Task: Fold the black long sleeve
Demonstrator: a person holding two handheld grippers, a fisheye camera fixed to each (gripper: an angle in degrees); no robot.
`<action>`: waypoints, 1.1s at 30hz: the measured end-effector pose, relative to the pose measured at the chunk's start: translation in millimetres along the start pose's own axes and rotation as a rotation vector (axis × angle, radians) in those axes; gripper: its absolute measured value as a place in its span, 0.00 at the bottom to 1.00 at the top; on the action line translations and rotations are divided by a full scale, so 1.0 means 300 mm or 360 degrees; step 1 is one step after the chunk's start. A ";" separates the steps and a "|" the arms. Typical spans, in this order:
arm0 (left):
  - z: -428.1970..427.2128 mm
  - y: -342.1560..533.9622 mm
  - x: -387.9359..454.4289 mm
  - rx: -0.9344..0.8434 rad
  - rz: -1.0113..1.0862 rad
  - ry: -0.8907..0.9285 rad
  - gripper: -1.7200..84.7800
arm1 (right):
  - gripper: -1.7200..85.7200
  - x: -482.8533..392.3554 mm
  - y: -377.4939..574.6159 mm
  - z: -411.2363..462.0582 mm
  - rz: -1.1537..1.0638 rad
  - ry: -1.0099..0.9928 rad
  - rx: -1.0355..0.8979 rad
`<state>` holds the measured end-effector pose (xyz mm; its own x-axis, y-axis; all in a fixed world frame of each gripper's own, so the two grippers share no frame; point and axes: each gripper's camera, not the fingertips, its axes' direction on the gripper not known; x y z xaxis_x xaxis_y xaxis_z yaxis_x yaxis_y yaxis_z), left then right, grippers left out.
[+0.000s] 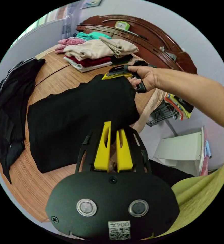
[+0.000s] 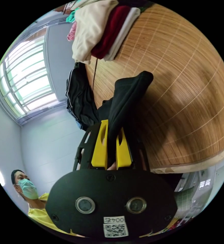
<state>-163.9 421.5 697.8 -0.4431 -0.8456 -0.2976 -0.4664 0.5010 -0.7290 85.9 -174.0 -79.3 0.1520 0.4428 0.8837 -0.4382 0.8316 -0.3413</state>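
Closest to me in the left gripper view, my left gripper point(image 1: 113, 129) has its yellow jaws drawn narrow on the near corner of the black long sleeve point(image 1: 79, 119), which lies partly folded on the woven mat point(image 1: 53, 76), its long axis running away from that corner toward the far corner. There my right gripper point(image 1: 122, 73), held in a hand point(image 1: 143, 76), meets the same edge; in the right gripper view its jaws are pinched on a raised fold of the shirt point(image 2: 124, 101). Both grips sit on one edge, so I judge the next fold carries it across the body. Beyond lie a dark heap point(image 1: 10, 101) and folded clothes point(image 1: 96, 50). Each gripper housing bears a small code sticker, which I leave unread.
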 end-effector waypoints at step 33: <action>-0.265 0.656 -1.293 0.0542 -0.1593 0.0936 0.03 | 0.10 -0.786 0.268 1.510 -0.0381 0.0953 0.0259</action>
<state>-144.7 862.5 718.8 -0.3231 -0.5741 0.7523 -0.6154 -0.4764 -0.6279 -386.6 -363.5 -170.0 0.7073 0.4011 0.5821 -0.4522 0.8896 -0.0637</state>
